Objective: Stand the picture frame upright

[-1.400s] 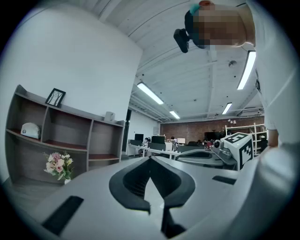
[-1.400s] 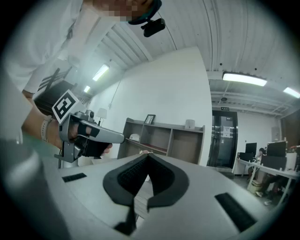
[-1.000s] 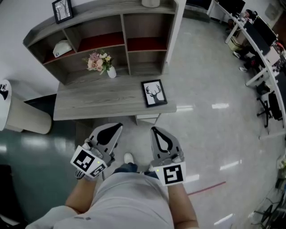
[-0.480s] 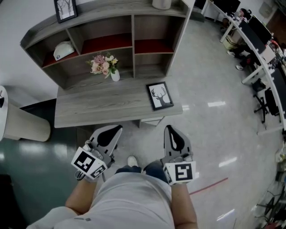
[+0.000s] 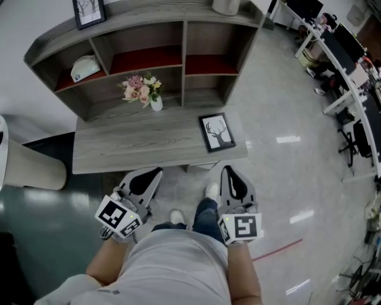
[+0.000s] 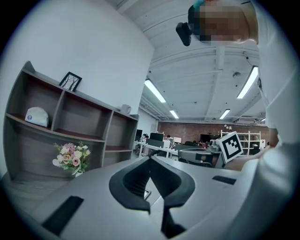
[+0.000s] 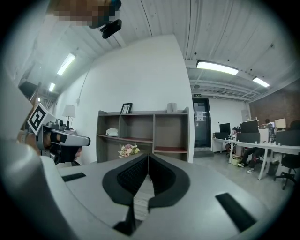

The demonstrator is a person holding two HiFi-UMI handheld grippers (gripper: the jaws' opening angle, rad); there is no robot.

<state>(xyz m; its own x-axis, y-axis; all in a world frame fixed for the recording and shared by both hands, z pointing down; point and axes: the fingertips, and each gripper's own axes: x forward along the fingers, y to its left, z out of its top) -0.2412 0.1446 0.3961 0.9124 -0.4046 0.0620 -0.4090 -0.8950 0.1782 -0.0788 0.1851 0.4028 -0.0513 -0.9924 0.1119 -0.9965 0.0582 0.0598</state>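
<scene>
Nothing of the job itself was done at this point. The picture frame (image 5: 217, 132), a black-edged one with a deer's head print, lay flat and face up on the grey tabletop (image 5: 131, 143), close to its front right corner. Nothing touched it.

Both claws were held low in front of the person, short of the tabletop's front edge and over the floor. The left claw (image 5: 157, 171) had its jaws pressed together with nothing between them, which its own view (image 6: 150, 158) showed plainly. The right claw (image 5: 226, 169) was the same, jaws together and empty (image 7: 148, 155). The right one was the nearer to the frame, almost straight in line with it, while the left sat off towards the middle of the tabletop.

Behind the frame stood a shelf unit (image 5: 184, 36) with a small vase of flowers (image 5: 143, 89) at its foot and a second frame (image 5: 88, 12) standing upright on top, which suggested how the flat one ought to end up.

By my reckoning, everything was left to do: reach the frame, part the jaws, take hold of an edge, tip it up onto its back leg, and let go once it stood by itself. A thin flat edge on a smooth surface looked awkward to catch.
</scene>
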